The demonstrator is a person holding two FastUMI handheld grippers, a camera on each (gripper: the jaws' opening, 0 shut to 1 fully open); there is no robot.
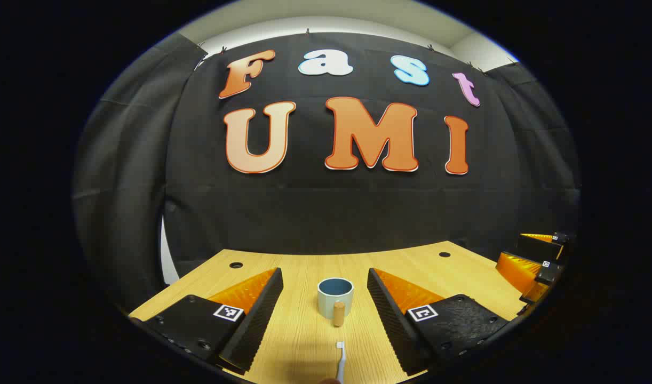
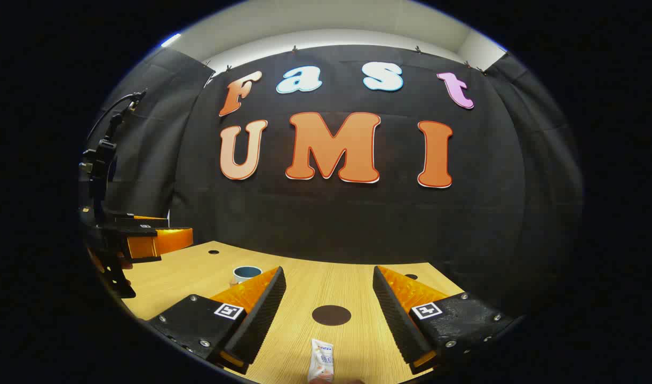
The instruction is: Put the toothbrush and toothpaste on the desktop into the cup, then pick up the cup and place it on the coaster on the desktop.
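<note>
Left gripper view: toothbrush point(image 1: 340, 360) lies on the desk point(image 1: 304, 341) nearest the lens, between the spread fingers of the left gripper point(image 1: 324, 314), untouched. Beyond it the cup point(image 1: 335, 296) stands upright.

Right gripper view: toothpaste point(image 2: 321, 361) lies nearest, between the parted fingers of the right gripper point(image 2: 330, 314), untouched. Past it the coaster point(image 2: 331, 315) lies flat. The cup sits farther left.

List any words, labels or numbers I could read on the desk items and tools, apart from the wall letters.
Toothpaste tube: small blue print, too blurred to read.
Square tags on the jaws: black-and-white patterns, no readable words.
Cup, toothbrush, coaster: no text visible.
</note>
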